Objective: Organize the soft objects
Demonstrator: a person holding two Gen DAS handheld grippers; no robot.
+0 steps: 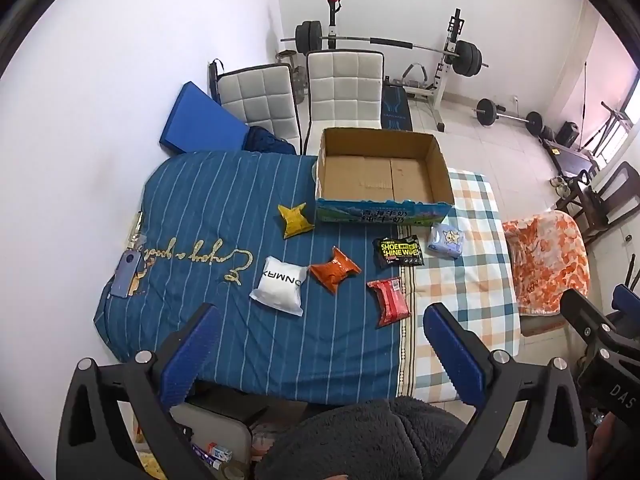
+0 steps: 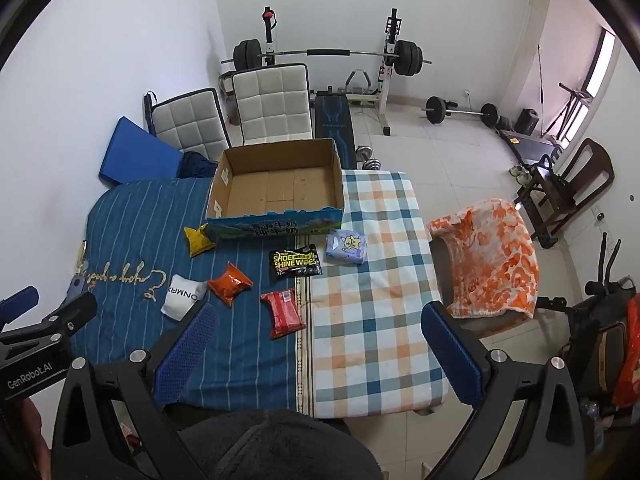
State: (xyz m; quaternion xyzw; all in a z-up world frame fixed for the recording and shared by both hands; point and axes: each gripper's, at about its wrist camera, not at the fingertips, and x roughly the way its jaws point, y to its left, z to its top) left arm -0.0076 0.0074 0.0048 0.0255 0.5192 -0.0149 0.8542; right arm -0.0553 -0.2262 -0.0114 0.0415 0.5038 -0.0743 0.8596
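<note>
The left claw [image 1: 320, 328] is wide open and holds nothing. It hangs above the near edge of the bed [image 1: 208, 208] and touches nothing. The right claw [image 2: 320, 328] is wide open too, with nothing in it, over the checked sheet [image 2: 380, 280] on the right.

A cardboard box [image 1: 440, 168] sits at the far side of the bed. Nothing is in it; only its brown floor shows.

Six soft packs lie on the bed, all near the box and outside it. The yellow pack [image 1: 295, 220] is just beside the box's left corner. The white pack [image 1: 279, 284] and the orange pack [image 1: 334, 269] lie side by side. The red pack [image 1: 390, 302] is nearest the claws. The black wipes pack [image 1: 399, 256] and the light blue tissue pack [image 1: 447, 242] lie just in front of the box.
</note>
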